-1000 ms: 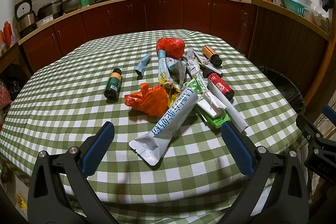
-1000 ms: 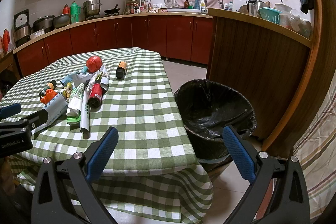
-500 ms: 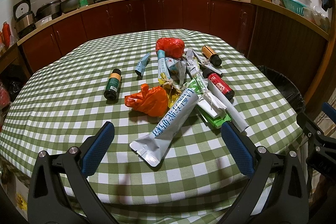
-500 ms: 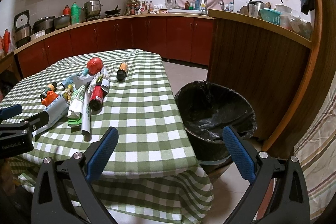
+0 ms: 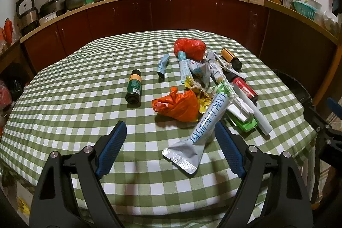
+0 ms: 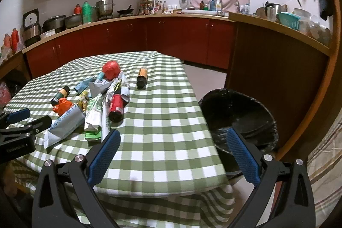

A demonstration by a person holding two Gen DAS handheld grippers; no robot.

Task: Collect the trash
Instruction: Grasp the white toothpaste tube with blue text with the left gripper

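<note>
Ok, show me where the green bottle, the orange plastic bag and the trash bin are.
green bottle [image 5: 134,88], left wrist view, middle of its body
orange plastic bag [image 5: 179,106], left wrist view, crumpled centre
trash bin [image 6: 239,108], right wrist view, black liner inside

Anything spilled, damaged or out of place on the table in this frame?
No spill shows. The trash lies in a loose heap: a crumpled orange bag, a long silver-white pouch and a red can on its side. The green bottle lies apart, tipped over. Both grippers hover open, empty.
</note>
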